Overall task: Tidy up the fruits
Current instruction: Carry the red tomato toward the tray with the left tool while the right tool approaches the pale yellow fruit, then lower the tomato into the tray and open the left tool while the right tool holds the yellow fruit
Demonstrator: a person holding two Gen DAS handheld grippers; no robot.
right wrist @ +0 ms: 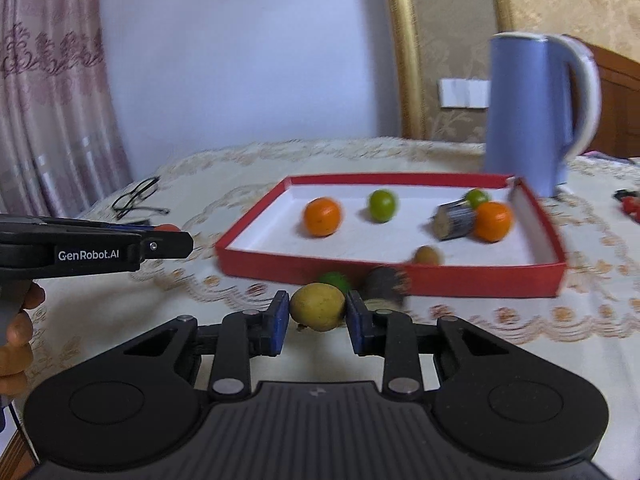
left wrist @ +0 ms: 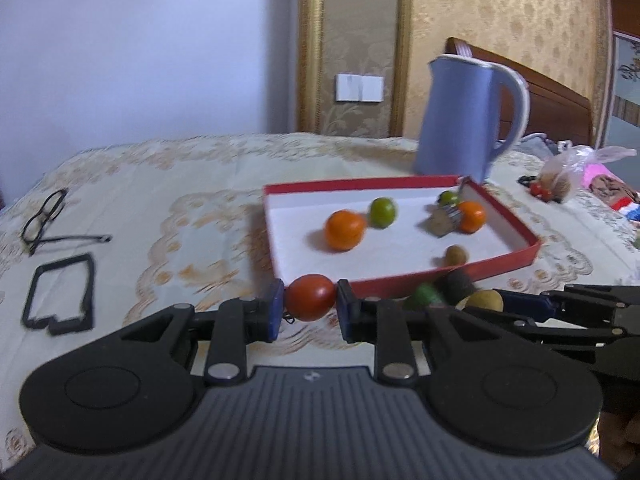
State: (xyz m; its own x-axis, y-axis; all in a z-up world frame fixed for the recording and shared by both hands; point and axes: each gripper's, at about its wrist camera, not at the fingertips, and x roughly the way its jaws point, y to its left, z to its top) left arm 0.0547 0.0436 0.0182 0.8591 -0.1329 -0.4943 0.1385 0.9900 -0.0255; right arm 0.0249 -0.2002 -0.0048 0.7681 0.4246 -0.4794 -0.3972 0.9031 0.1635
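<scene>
My left gripper (left wrist: 310,307) is shut on a red tomato (left wrist: 310,297), held just in front of the red tray (left wrist: 440,276). My right gripper (right wrist: 318,312) is shut on a yellow-brown round fruit (right wrist: 318,306) in front of the same tray (right wrist: 400,276). Inside the tray lie two oranges (right wrist: 322,217) (right wrist: 493,221), two green fruits (right wrist: 382,205) (right wrist: 477,197), a small brown fruit (right wrist: 428,255) and a stubby grey-brown cylinder (right wrist: 455,221). A green fruit (right wrist: 334,279) and a dark fruit (right wrist: 386,281) lie on the cloth before the tray.
A blue kettle (left wrist: 468,116) stands behind the tray at the right. Glasses (left wrist: 46,216) and a black frame (left wrist: 60,294) lie on the cloth at the left. A plastic bag with small items (left wrist: 560,178) sits at far right. The left gripper's side shows in the right wrist view (right wrist: 100,246).
</scene>
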